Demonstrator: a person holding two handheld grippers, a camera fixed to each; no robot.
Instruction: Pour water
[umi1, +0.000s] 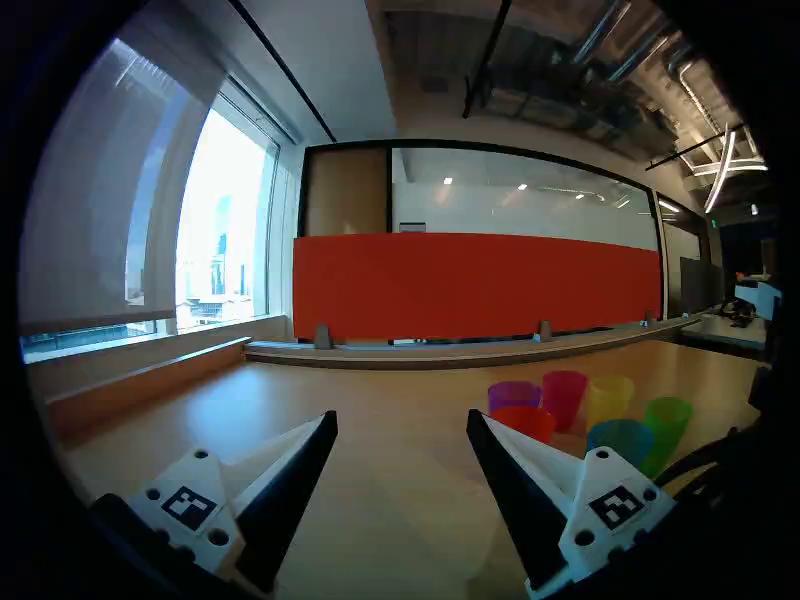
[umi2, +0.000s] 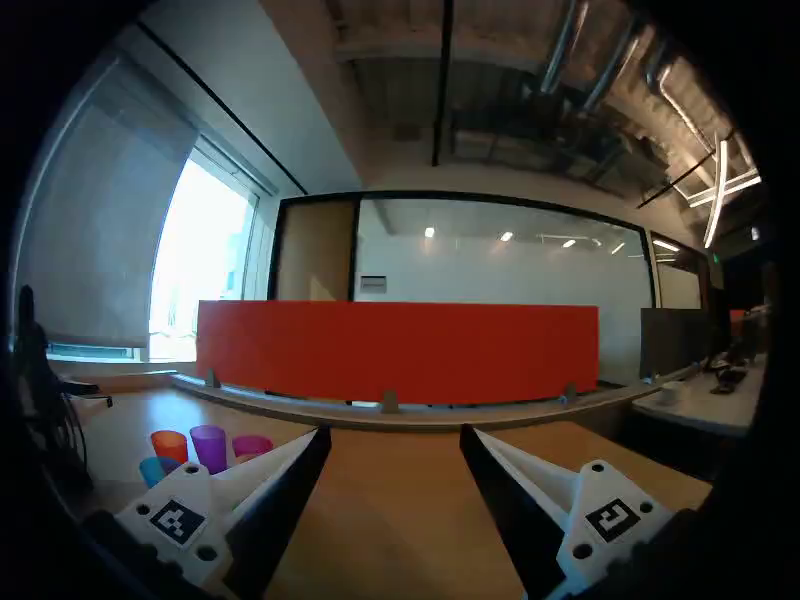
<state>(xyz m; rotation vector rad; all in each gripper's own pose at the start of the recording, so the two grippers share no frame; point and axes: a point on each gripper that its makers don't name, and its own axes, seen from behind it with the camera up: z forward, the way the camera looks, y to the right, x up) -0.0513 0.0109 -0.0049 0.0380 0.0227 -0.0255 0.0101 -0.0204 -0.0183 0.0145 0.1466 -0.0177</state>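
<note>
Left gripper (umi1: 401, 415), right gripper (umi2: 393, 431) — both spread wide, empty.
Coloured cups (umi1: 590, 410) cluster on the wooden table (umi1: 300, 390) beyond.

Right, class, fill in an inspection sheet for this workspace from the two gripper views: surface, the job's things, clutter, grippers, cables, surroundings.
Surface: wooden table, bare between the fingers.
Job's things: six plastic cups standing in a cluster: purple cup, pink cup, yellow cup, green cup, blue cup, orange cup.
Clutter: nothing seen.
Grippers: left gripper open, holding nothing; right gripper open, holding nothing.
Cables: thin dark strands by the green cup; cannot tell if they are cables.
Surroundings: red partition behind the table, bright window, exposed ceiling pipes.
</note>
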